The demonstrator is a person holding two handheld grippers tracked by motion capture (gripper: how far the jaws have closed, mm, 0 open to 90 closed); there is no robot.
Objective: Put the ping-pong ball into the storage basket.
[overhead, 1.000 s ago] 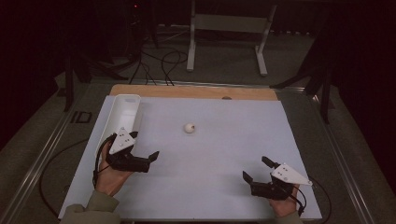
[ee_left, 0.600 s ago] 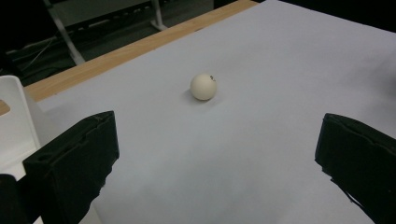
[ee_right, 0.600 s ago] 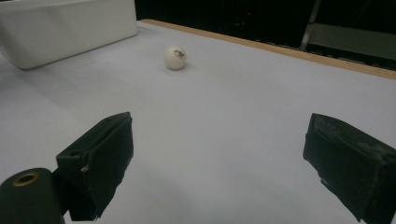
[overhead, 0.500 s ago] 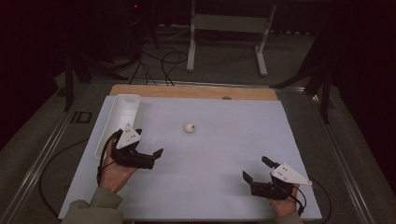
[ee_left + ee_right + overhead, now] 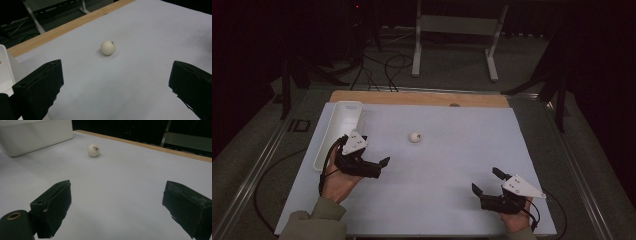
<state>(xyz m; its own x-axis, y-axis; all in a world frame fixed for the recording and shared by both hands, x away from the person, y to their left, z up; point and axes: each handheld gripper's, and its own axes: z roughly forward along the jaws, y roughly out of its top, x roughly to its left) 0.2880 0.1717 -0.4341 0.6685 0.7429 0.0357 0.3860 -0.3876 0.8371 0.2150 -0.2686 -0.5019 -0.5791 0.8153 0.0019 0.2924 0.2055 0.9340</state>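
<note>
White sheet (image 5: 447,170) covers most of table. Strip of bare wood (image 5: 422,98) along far edge, small dark spot (image 5: 454,105) on it right of centre. White oblong tray (image 5: 338,131) at far left of sheet, long side running near to far. Beyond table: grey floor, white metal stand (image 5: 457,30) with two legs, black cables (image 5: 382,67) looped left of it. Background dark.
</note>
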